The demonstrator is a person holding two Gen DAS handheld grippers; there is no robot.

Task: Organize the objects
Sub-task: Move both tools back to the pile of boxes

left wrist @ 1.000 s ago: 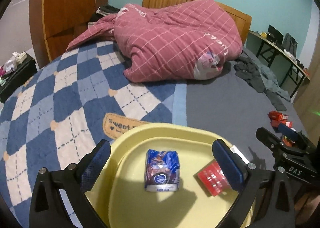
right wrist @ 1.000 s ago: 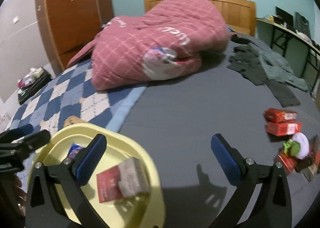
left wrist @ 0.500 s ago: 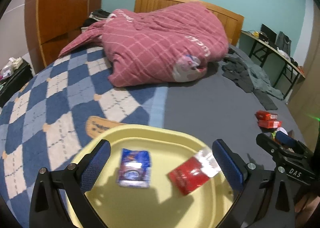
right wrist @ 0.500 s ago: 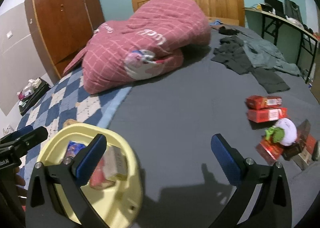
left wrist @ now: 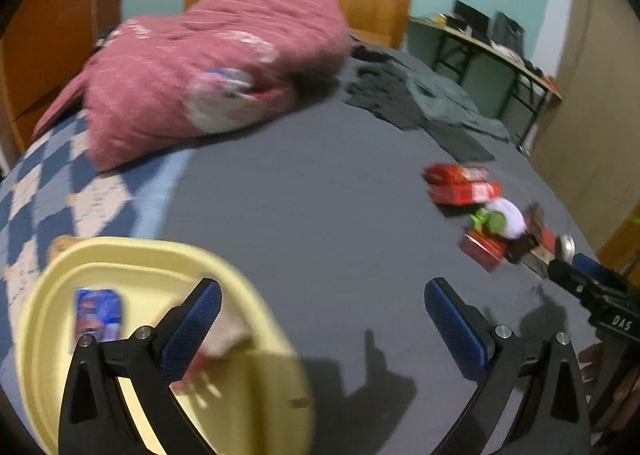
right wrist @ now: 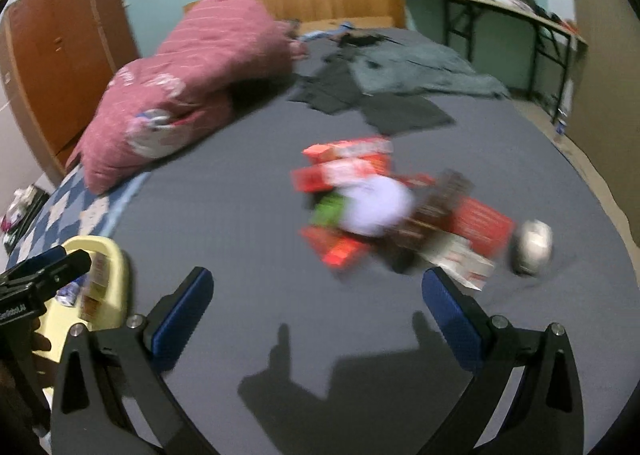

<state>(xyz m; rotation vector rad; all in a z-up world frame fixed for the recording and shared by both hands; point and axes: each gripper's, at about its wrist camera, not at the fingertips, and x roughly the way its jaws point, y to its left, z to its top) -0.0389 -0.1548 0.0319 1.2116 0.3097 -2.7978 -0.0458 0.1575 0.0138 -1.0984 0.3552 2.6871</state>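
A yellow tray (left wrist: pixel 52 287) lies on the bed at lower left, holding a blue packet (left wrist: pixel 98 313) and a red-and-white pack (left wrist: pixel 208 355); it also shows in the right wrist view (right wrist: pixel 116 279). A pile of red boxes (right wrist: pixel 344 167), a white-and-green toy (right wrist: pixel 372 207) and a round white item (right wrist: pixel 534 245) lies on the grey sheet, seen too in the left wrist view (left wrist: pixel 464 185). My left gripper (left wrist: pixel 318 329) is open and empty, right of the tray. My right gripper (right wrist: pixel 316 321) is open and empty, in front of the pile.
A pink quilt (left wrist: pixel 216 67) is heaped at the head of the bed. Dark clothes (right wrist: pixel 400 71) lie at the back right. A wooden wardrobe (right wrist: pixel 60 51) stands left, a desk (right wrist: pixel 500 7) right. A blue checked blanket (left wrist: pixel 48 195) covers the left side.
Both grippers have swung right. The tray has slid to the lower left of both views and the pile of boxes has come nearer the right gripper. Both stay open.
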